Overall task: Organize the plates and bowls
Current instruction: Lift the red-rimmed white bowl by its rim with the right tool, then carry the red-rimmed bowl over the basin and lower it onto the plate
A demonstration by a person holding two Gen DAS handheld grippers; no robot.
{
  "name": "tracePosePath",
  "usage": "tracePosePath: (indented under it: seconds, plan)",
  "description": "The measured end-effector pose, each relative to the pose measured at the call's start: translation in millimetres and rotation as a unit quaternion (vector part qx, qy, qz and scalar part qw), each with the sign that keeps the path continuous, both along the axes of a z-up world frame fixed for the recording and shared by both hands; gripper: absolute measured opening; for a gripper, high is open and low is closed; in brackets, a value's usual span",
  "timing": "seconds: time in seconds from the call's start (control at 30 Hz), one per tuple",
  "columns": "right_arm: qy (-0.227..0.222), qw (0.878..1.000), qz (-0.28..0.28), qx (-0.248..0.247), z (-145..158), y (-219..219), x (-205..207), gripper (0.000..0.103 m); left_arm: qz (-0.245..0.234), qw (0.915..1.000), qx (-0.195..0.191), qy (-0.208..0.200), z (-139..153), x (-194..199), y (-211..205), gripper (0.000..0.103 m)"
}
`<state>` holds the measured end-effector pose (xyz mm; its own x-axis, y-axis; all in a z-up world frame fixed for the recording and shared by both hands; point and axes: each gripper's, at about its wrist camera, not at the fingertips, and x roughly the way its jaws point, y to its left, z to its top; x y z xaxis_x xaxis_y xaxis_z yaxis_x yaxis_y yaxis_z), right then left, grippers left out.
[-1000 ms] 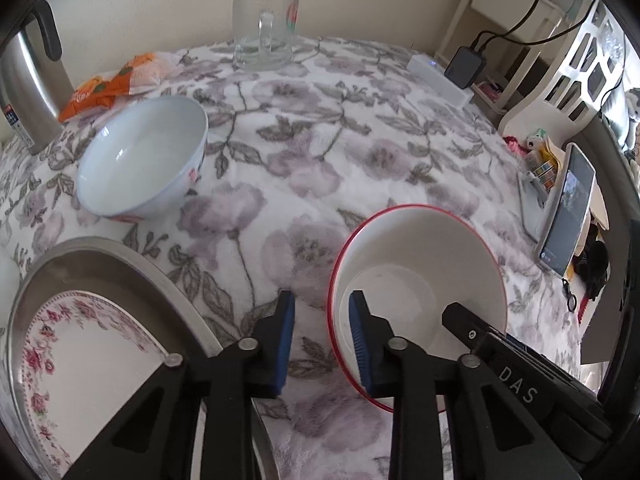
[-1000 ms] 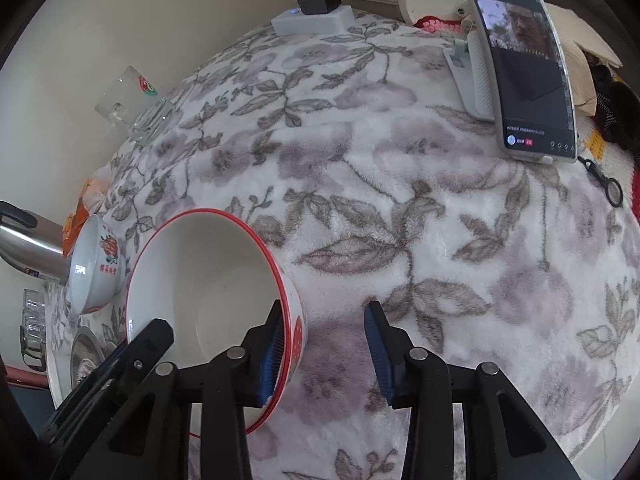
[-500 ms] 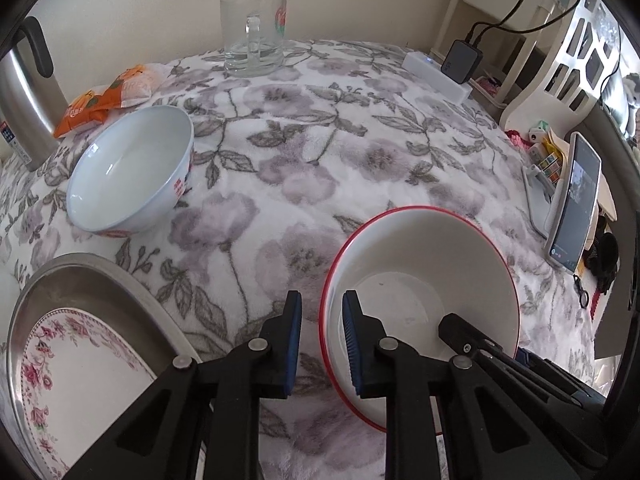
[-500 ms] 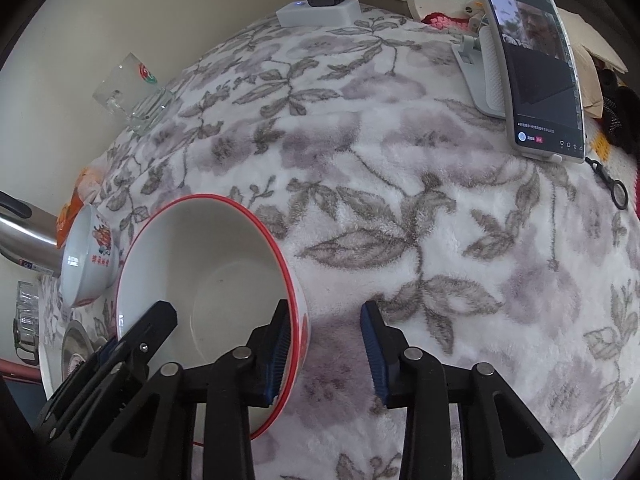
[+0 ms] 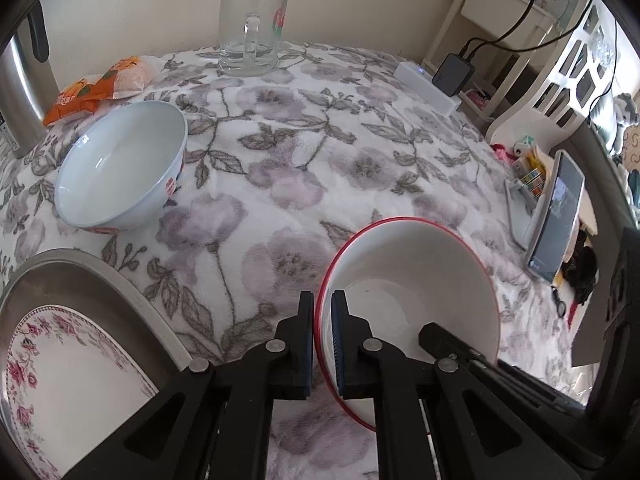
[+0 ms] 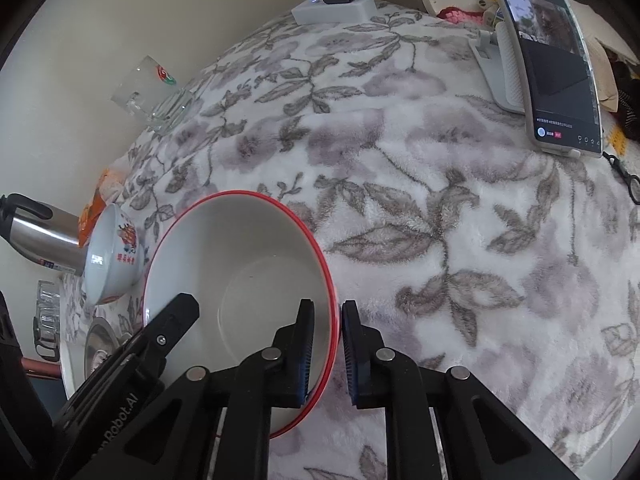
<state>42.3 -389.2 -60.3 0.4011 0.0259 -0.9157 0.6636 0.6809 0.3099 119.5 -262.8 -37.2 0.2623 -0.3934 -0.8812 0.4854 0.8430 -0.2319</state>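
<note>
A white bowl with a red rim (image 5: pixel 416 280) (image 6: pixel 240 264) sits on the flowered cloth, tilted between both grippers. My left gripper (image 5: pixel 322 300) is shut on its left rim, one pad inside and one outside. On the opposite rim my right gripper (image 6: pixel 326 308) is shut the same way. A pale blue-white bowl (image 5: pixel 120 168) (image 6: pixel 114 256) with red marks stands further left. At the lower left a flowered plate (image 5: pixel 72 368) lies in a metal dish (image 5: pixel 100 268).
A glass mug (image 5: pixel 252 32) stands at the far edge by the wall. A steel kettle (image 5: pixel 20 80) and an orange snack packet (image 5: pixel 100 88) are at the far left. A phone on a stand (image 6: pixel 556 60) and a power strip (image 6: pixel 332 8) are at the right.
Both grippers closed from partly open onto the red-rimmed bowl's rim. The bowl has tipped slightly. Neither hand has shifted.
</note>
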Motion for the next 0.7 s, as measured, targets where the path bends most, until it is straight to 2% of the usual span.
tracePosePath:
  seconds: [0.1,0.27,0.7]
  plan:
    - [-0.011,1.000,-0.004,0.010,4,-3,-3,0.016,-0.001,0.9999,-0.001,-0.014,11,-3,-2,0.009]
    - [-0.022,1.000,-0.004,-0.004,21,-3,-6,0.016,-0.002,0.9996,-0.012,-0.026,26,-5,-1,0.009]
    - [-0.094,0.995,0.009,-0.036,90,16,-6,0.016,0.013,0.9959,-0.048,-0.076,86,-10,23,0.009]
